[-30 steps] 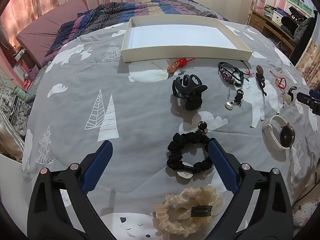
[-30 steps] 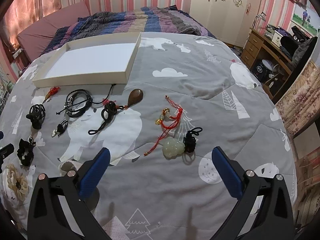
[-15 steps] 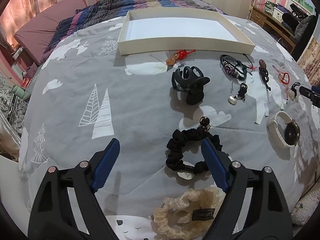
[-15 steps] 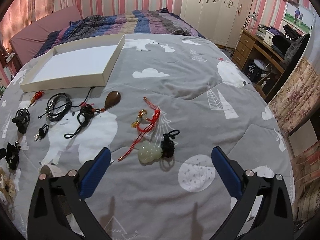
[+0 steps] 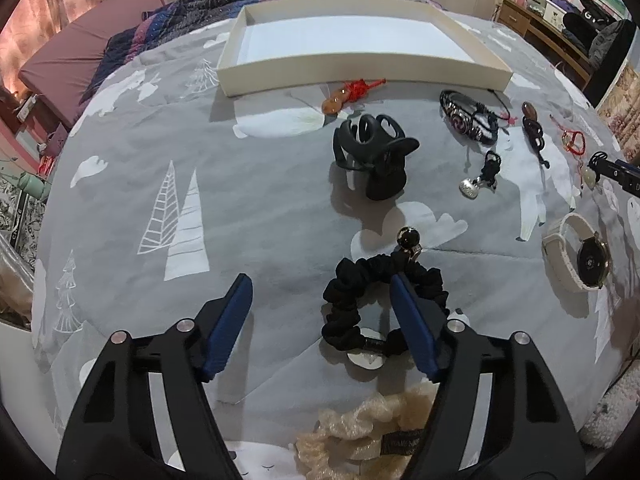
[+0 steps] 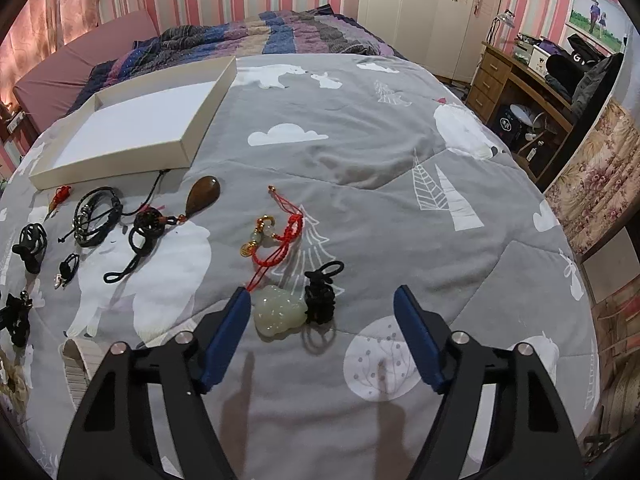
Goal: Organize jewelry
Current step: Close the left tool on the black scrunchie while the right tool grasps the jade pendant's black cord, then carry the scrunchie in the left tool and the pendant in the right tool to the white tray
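Jewelry lies scattered on the bed (image 6: 360, 168) near the box (image 5: 360, 76). Left gripper (image 5: 320, 292), jaws released, straddles the black scrunchie (image 5: 348, 304); right gripper (image 6: 322, 304), jaws released, flanks the jade pendant (image 6: 278, 314).

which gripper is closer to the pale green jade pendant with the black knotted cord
Right. The right gripper frames the pale green jade pendant, its left finger almost touching it. The left gripper is far off, over the black fabric scrunchie.

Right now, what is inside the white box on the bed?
Nothing visible: the white box shows only its bare white floor in both views. The strip just behind its near wall is hidden.
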Available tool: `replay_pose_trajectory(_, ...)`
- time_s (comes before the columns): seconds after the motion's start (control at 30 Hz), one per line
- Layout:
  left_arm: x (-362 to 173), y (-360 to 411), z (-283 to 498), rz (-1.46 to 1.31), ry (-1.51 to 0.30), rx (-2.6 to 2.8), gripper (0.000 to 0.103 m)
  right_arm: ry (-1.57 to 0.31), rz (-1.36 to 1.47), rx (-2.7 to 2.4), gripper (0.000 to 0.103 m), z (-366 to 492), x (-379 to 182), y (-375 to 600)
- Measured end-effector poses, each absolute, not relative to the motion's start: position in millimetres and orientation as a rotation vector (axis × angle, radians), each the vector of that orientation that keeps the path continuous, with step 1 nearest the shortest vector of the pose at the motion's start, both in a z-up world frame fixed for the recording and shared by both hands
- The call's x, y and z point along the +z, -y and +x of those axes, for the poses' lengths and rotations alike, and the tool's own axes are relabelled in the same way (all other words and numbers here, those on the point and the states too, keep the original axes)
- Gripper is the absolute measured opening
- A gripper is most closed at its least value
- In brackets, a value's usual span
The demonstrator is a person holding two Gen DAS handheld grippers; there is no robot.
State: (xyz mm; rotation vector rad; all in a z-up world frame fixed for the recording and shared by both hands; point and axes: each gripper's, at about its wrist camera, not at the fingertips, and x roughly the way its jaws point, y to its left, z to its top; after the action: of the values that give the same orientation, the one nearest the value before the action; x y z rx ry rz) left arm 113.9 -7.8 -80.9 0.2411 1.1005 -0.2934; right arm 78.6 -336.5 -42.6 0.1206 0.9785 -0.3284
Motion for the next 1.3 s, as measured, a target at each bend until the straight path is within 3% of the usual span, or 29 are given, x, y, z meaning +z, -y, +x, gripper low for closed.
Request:
replay_pose_trajectory(0.1, -83.5, 10.0, 115.3, 0.245, -1.107, -0.302, 0.067, -0.992, 0.132, -0.328, 0.065, 81.3, -46.6, 340.8)
replay_pose_trajectory(0.2, -86.5, 13.2, 117.7, 0.255, -1.117, -0.31, 0.053, -0.999, 0.147, -0.328, 0.061, 84.7, -49.7, 345.0)
replay_pose_trajectory(0.3, -88.1, 16.4, 118.6, 0.264, -1.121, -0.318, 0.047, -1.006, 0.146, -0.324, 0.056, 89.1, -53.0, 345.9)
replay_pose_trajectory(0.43, -87.6, 20.0, 120.1, 0.258, -1.123, -0.325, 0.022, -1.008, 0.169, -0.314, 0.051, 93.0, -55.5, 349.3)
replay_pose_trajectory(0.6, -88.7, 23.2, 120.3, 0.261, -1.125, -0.313, 0.016, -1.013, 0.213, -0.319, 0.045, 91.5, -56.6, 357.4)
replay_pose_trajectory(0.83, -89.4, 26.2, 120.4, 0.258, -1.125, -0.301, 0.016, -1.018, 0.255, -0.296, 0.043, 88.8, -63.7, 367.6)
replay_pose_trajectory(0.97, -89.3, 27.2, 118.9, 0.264, -1.123, -0.294, 0.013, -1.004, 0.284, -0.289, 0.03, 87.7, -66.3, 373.0)
replay_pose_trajectory(1.0, -89.5, 27.3, 118.6, 0.267, -1.122, -0.291, 0.012, -1.004, 0.294, -0.28, 0.02, 87.4, -66.0, 373.9)
replay_pose_trajectory(1.3, -86.8, 27.1, 119.1, 0.247, -1.108, -0.282, 0.009, -1.004, 0.33, -0.235, 0.014, 86.3, -64.8, 377.7)
